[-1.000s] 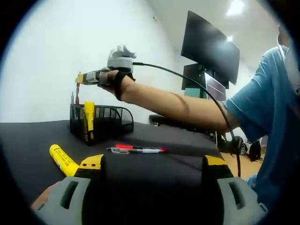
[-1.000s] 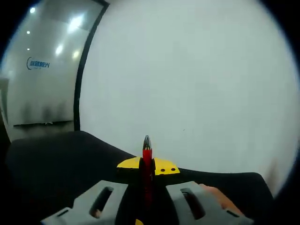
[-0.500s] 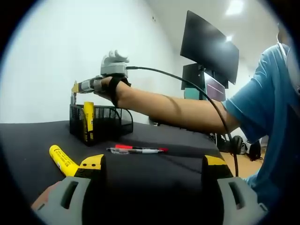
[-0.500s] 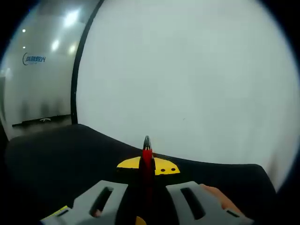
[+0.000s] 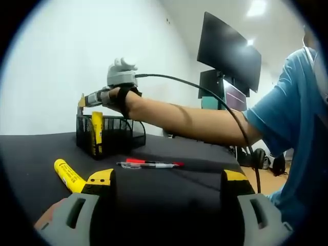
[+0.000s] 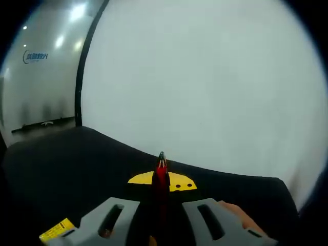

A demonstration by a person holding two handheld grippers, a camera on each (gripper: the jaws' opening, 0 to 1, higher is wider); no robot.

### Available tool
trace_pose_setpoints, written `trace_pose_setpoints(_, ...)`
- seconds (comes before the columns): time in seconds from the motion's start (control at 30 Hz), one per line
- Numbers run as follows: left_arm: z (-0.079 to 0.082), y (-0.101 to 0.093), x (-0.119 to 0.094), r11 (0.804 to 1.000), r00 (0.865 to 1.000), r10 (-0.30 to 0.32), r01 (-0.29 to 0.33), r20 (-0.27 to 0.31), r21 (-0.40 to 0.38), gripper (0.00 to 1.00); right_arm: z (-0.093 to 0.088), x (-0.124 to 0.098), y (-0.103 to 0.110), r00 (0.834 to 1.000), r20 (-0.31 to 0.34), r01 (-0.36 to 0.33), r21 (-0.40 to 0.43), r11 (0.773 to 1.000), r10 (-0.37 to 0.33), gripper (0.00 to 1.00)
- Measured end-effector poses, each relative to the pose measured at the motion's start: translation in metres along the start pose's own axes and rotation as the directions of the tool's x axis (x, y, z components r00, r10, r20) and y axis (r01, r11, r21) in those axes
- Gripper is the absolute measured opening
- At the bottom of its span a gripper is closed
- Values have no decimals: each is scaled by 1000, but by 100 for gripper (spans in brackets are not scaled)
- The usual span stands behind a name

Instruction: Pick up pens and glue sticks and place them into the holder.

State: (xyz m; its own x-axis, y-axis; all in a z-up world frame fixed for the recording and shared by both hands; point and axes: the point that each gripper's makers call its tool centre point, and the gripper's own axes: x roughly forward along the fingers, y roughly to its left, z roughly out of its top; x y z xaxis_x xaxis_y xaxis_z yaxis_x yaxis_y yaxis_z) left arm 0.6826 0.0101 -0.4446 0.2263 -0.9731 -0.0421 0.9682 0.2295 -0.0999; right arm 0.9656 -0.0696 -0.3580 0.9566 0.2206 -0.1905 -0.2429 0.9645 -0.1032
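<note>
- The left tool (image 5: 166,180) sits low over the black bench (image 5: 31,154), its jaws spread wide apart with nothing between them.
- The right tool (image 6: 161,180) is clamped on a red pen (image 6: 161,177), whose tip points forward past the yellow jaw tips toward a white wall (image 6: 205,87).
- In the left gripper view, the right tool (image 5: 83,100) hangs just above the rear corner of the black mesh holder (image 5: 118,133), carried by a person's outstretched arm (image 5: 189,120) with a cable trailing from it.
- A yellow glue stick (image 5: 97,132) stands upright in the holder's front compartment.
- A second yellow glue stick (image 5: 68,174) lies flat on the bench beside the left tool's left jaw.
- Two pens (image 5: 149,163), one red and one pale with a red end, lie side by side on the bench between the holder and the left tool.
- A dark monitor (image 5: 229,51) stands in the background.
</note>
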Motion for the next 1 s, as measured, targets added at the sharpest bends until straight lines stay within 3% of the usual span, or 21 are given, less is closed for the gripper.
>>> trace_pose_setpoints(0.33,0,1,0,1000,1000,2,-2,1,0,78,3,-3,5,1000,4,-2,-18,1000,2,10)
trace_pose_setpoints(0.57,0,0,0,1000,1000,2,-2,-3,1,78,24,-6,-4,998,66,7,-24,1000,-5,13)
trace_pose_setpoints(0.77,-1,1,0,1000,1000,3,-3,-4,1,77,54,-25,-10,988,154,0,-19,1000,3,13)
trace_pose_setpoints(1.0,-1,1,0,1000,1000,5,-5,-7,4,77,70,-66,-8,977,211,9,-25,1000,-4,13)
